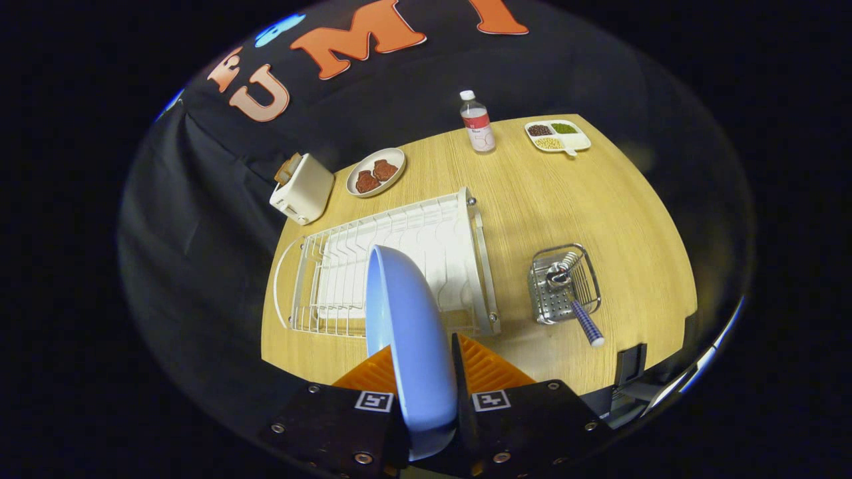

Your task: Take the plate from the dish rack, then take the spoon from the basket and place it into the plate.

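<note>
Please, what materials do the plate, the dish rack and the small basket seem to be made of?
The plate, clamped between the gripper fingers, looks like smooth matte plastic, perhaps glazed ceramic. The dish rack seems white coated wire with a plastic tray. The basket looks like shiny perforated steel.

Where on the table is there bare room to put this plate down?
Bare wood lies between the dish rack and the spoon basket, and beyond it toward the bottle. The gripper grips the plate.
</note>
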Demonstrator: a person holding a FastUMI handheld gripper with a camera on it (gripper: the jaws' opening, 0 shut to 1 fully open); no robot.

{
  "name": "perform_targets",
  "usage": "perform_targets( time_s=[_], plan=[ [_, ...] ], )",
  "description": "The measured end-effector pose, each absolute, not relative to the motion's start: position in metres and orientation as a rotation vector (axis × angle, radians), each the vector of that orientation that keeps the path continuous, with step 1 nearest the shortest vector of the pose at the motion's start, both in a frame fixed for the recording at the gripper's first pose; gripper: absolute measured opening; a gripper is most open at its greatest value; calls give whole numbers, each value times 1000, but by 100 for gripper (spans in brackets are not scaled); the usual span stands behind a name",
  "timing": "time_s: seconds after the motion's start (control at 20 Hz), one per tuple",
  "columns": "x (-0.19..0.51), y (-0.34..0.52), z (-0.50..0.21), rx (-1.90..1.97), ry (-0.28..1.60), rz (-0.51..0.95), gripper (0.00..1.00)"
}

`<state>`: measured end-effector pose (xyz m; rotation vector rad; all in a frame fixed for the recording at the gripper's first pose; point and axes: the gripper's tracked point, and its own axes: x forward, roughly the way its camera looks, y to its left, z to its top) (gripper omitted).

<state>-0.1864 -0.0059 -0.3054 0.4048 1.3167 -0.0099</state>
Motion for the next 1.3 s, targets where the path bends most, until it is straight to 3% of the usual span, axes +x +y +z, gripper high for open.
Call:
perform_targets(
  time_s=[0.75,1.3],
  plan=[
    [-291,12,-374,778,1317,68,29],
    [-300,34,-429,884,1310,33,29]
  ],
)
